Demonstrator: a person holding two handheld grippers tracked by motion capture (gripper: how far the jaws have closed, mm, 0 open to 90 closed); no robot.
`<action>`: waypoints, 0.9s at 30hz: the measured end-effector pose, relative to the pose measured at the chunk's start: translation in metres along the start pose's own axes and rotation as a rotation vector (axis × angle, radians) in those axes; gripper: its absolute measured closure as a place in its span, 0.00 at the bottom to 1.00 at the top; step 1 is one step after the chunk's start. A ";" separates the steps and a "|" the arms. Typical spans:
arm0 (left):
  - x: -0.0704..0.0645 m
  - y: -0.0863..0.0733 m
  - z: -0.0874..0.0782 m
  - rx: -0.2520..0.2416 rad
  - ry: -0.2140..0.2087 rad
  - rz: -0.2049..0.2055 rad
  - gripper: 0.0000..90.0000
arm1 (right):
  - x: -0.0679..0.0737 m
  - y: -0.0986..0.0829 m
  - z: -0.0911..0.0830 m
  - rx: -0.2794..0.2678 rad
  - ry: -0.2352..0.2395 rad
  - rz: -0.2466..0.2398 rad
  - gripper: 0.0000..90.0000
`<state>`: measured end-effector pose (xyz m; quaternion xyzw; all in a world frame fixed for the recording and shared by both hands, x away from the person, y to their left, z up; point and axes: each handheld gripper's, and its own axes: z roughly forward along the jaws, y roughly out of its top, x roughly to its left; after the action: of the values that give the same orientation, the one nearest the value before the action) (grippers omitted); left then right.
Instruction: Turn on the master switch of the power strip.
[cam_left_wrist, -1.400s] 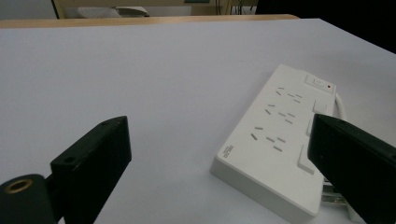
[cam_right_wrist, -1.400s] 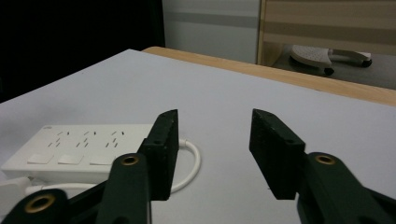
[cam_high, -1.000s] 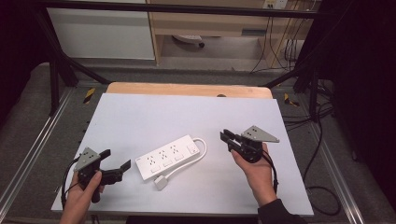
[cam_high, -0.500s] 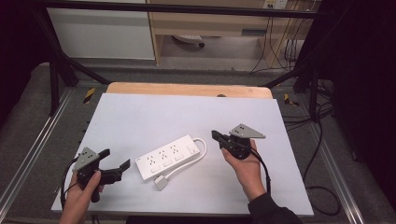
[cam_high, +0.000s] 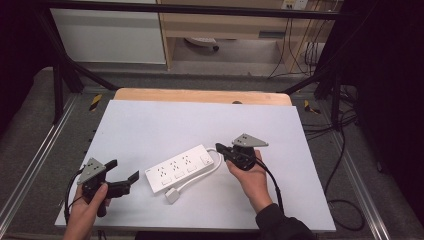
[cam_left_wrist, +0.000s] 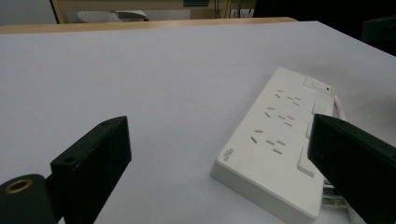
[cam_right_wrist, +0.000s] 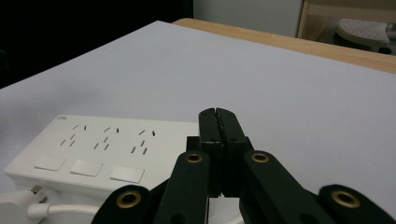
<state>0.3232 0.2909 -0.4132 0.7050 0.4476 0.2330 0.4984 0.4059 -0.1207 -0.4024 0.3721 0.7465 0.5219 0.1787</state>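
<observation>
Power strip (cam_high: 181, 168), a long white plastic bar with rounded corners, lies flat on the tabletop (cam_high: 150, 125) toward the near edge, about midway between the left and right edges and set at a slant. Its smooth top carries three groups of socket slots, a row of square flush buttons along one long side, and a switch with a small red dot at the end nearer the right edge. The tabletop is a smooth, matt pale grey sheet with a strip of light wood showing along the far edge. A thin white cord (cam_high: 200, 177) curls from the switch end along the strip's near side to a blocky white plug (cam_high: 171, 195) lying on the tabletop.

At the near left corner, the left gripper (cam_high: 122, 176) is held low in a hand, pointing toward the strip, its black fingers (cam_left_wrist: 93, 158) spread wide apart and empty. The right gripper (cam_high: 220, 148) sits in a hand by the switch end, its fingers (cam_right_wrist: 218, 128) pressed together, tips just over that end.
</observation>
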 end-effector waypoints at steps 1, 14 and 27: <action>0.000 0.000 0.000 0.000 -0.001 0.001 0.07 | 0.001 -0.001 0.002 0.007 0.002 -0.005 1.00; 0.000 0.000 0.000 0.001 0.002 0.002 0.07 | 0.011 -0.007 0.021 0.067 0.034 -0.013 1.00; 0.000 0.000 0.000 0.005 0.004 0.009 0.07 | 0.019 -0.014 0.032 0.114 0.049 -0.019 1.00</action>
<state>0.3233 0.2909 -0.4134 0.7079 0.4459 0.2354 0.4947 0.4089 -0.0888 -0.4255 0.3617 0.7826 0.4858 0.1440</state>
